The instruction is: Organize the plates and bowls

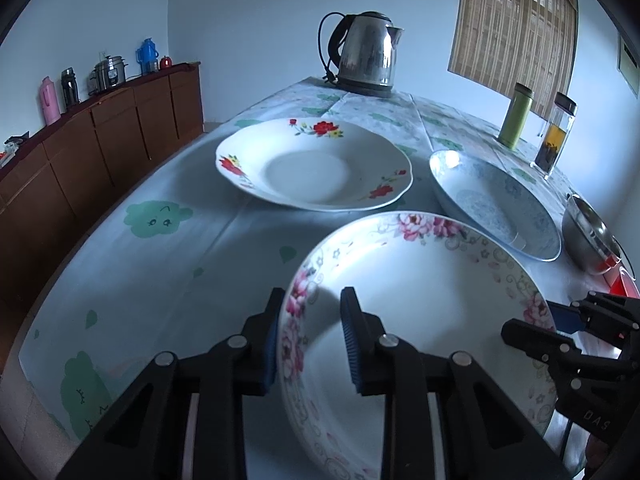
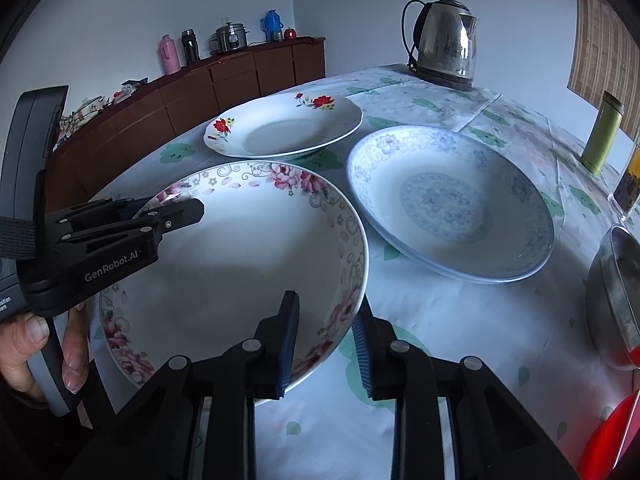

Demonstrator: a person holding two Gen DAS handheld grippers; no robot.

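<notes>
A pink-flowered plate [image 1: 420, 320] [image 2: 240, 248] is nearest and looks raised off the table. My left gripper [image 1: 312, 340] [image 2: 160, 210] straddles its left rim, one finger outside, one inside. My right gripper [image 2: 326, 344] [image 1: 560, 320] straddles its right rim the same way. The jaws stand a little apart around the rim; I cannot tell whether they pinch it. A red-flowered plate [image 1: 316, 164] [image 2: 284, 128] lies farther back. A blue-patterned plate [image 1: 496, 200] [image 2: 448, 204] lies to the right. A steel bowl [image 1: 588, 236] [image 2: 612, 300] sits at the far right.
A steel kettle [image 1: 366, 52] [image 2: 444, 44] stands at the table's far end. A green flask [image 1: 516, 116] [image 2: 602, 132] and a clear tea bottle [image 1: 554, 136] stand at the right edge. A red object [image 2: 608, 440] lies near right. A wooden sideboard [image 1: 100, 136] runs along the left wall.
</notes>
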